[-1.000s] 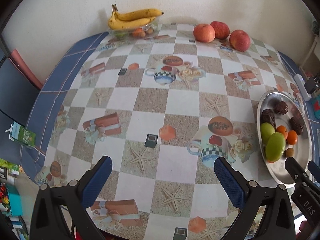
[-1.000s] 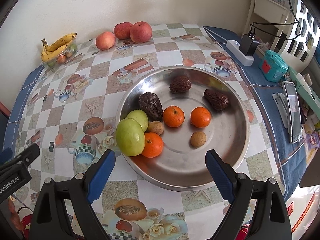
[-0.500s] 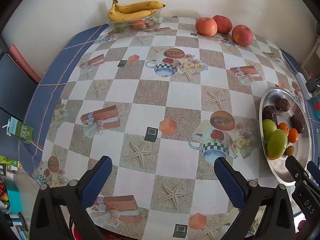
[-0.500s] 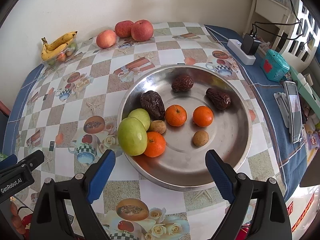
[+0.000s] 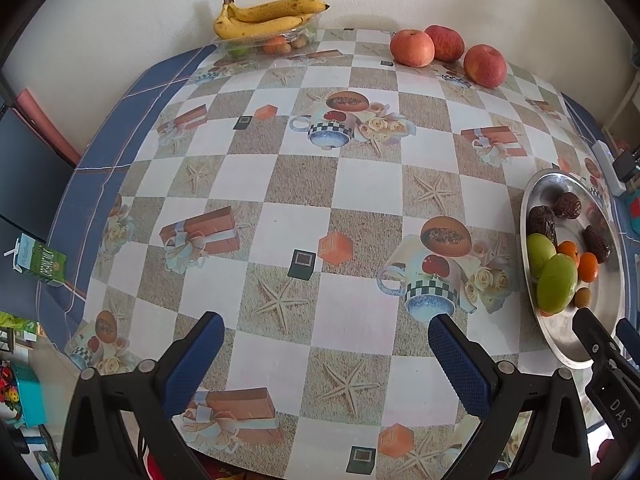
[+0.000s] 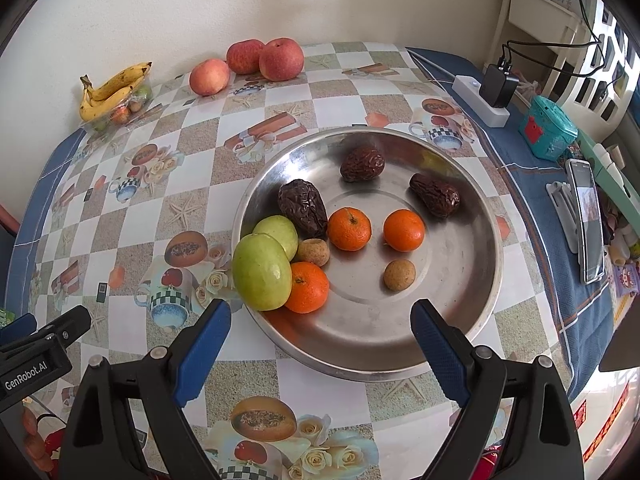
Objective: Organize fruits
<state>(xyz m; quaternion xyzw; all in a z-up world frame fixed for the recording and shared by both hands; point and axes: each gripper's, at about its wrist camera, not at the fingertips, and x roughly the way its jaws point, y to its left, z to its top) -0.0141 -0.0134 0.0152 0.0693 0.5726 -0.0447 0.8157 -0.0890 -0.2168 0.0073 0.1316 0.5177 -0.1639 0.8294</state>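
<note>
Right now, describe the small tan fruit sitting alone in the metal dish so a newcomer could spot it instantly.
Find the round metal dish on the checkered tablecloth, in front of the right claw. Inside it, look nearer the claw than the two side-by-side oranges. The lone tan fruit lies below the right orange, touching nothing, unlike its twin, wedged among the green fruits.

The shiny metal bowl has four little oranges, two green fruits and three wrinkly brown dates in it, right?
Not quite: the round silver metal bowl holds three small oranges, not four. The two green fruits and three wrinkled brown dates are right. The right wrist view shows it.
</note>
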